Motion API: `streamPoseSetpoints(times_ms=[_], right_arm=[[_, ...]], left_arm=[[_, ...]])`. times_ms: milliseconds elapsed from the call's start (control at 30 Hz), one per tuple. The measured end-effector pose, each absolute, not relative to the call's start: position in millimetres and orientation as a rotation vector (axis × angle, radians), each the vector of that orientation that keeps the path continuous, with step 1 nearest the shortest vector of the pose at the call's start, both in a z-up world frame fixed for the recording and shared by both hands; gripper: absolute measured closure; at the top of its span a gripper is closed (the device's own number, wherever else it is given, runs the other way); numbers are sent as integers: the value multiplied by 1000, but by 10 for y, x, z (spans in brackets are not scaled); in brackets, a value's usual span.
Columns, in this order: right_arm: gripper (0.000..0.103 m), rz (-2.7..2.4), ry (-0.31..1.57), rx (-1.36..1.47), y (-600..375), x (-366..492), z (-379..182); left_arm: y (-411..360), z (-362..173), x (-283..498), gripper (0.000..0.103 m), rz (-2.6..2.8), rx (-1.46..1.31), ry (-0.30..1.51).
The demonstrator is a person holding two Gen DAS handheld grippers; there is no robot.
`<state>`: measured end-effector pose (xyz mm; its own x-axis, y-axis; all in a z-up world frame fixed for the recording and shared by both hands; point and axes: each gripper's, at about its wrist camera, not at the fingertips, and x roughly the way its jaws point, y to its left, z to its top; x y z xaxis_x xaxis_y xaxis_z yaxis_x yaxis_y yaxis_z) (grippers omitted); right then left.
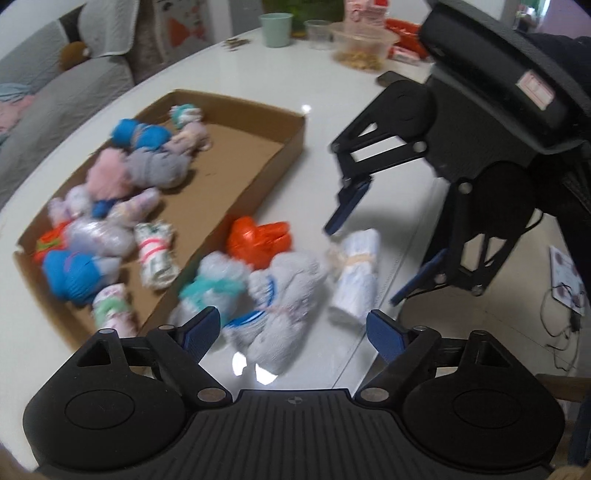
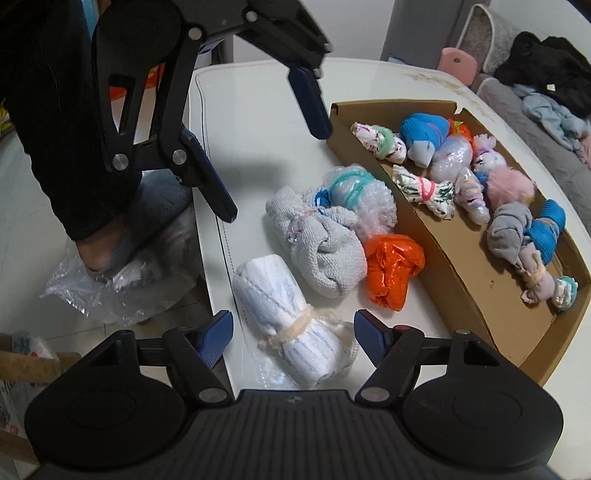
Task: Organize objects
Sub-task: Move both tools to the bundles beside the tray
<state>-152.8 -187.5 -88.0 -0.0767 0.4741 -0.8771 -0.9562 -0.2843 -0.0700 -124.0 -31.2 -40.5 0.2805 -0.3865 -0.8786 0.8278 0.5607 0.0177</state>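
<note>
Several tied bundles lie on the white table beside a shallow cardboard tray (image 1: 291, 147) (image 2: 424, 229) that holds several more. My left gripper (image 1: 295, 328) (image 2: 275, 174) is open, its fingers on either side of the grey sock bundle (image 1: 284, 295) (image 2: 321, 247) and clear of it. My right gripper (image 2: 293, 334) (image 1: 362, 265) is open astride the white roll (image 2: 280, 306) (image 1: 356, 273), which is tied with a cream band; its pads stand just off the roll's sides. An orange plastic bundle (image 1: 258, 240) (image 2: 391, 269) and a bubble-wrap bundle with a teal band (image 1: 214, 280) (image 2: 354, 192) lie against the tray's wall.
At the table's far side stand a green cup (image 1: 276, 29), a clear cup and a clear bowl of snacks (image 1: 362, 48). A grey sofa (image 1: 55, 92) runs behind the table. The table edge lies close beside the white roll; below it are a person's foot and a plastic bag (image 2: 110, 288).
</note>
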Motion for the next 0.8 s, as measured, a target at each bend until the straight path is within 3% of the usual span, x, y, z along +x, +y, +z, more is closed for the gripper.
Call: streamPoseSetpoints(times_ms=[433,667,800], right_arm=[[35,1624,705,-1030,-1836,-1472,-951],[39,1625,712,-1028,-1797,-1432,-983],[46,1624,726,-1023,-1787,-1410,-989]], left_arm=[[-505,-696,-1060,16,-940,575,1049],[-513,-819,-962,12,-964,541,1090],[-485,-864,-952,16,-977,504,1115]])
